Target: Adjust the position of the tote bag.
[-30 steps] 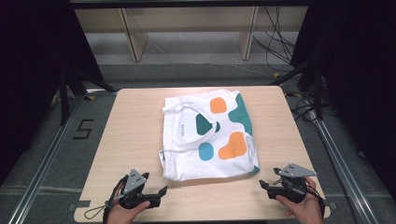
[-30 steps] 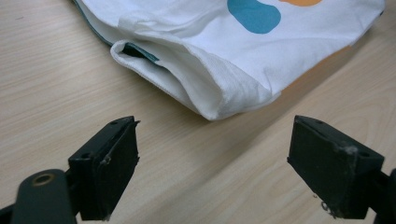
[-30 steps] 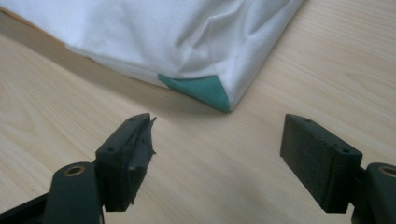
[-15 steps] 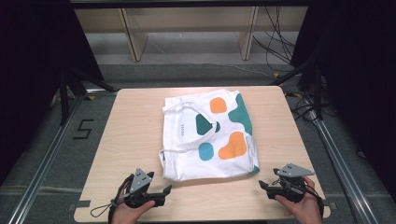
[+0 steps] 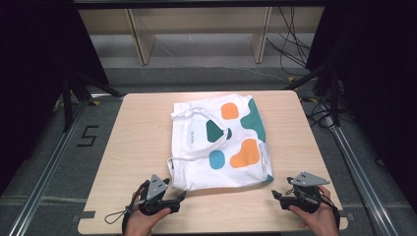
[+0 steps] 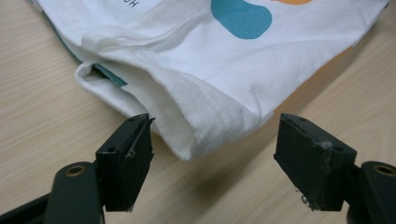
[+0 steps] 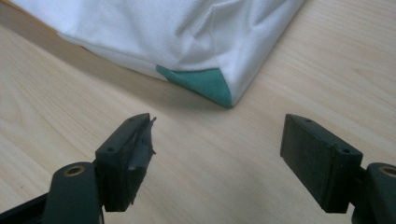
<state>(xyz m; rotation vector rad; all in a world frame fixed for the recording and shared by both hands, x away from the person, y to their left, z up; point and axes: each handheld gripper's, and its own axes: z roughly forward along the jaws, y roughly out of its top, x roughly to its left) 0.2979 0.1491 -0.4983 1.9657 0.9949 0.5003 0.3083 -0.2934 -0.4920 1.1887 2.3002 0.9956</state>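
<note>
A white cloth tote bag (image 5: 221, 145) with orange, teal and dark green blotches lies flat in the middle of the table, its straps looped on top. My left gripper (image 5: 181, 195) is open at the bag's near left corner (image 6: 196, 126), which reaches in between the jaws. My right gripper (image 5: 274, 194) is open just short of the near right corner, where a green patch (image 7: 201, 83) shows under the white cloth. Both grippers are low over the wood, each held by a hand.
The light wooden table (image 5: 133, 147) has bare room left and right of the bag. Its near edge runs just behind the hands. Beyond the far edge stand wooden shelf legs (image 5: 140, 44) and cables (image 5: 290, 49) on the floor.
Both grippers have crept forward toward the bag's near corners; the left one now has the corner between its jaws. The bag has not moved.
</note>
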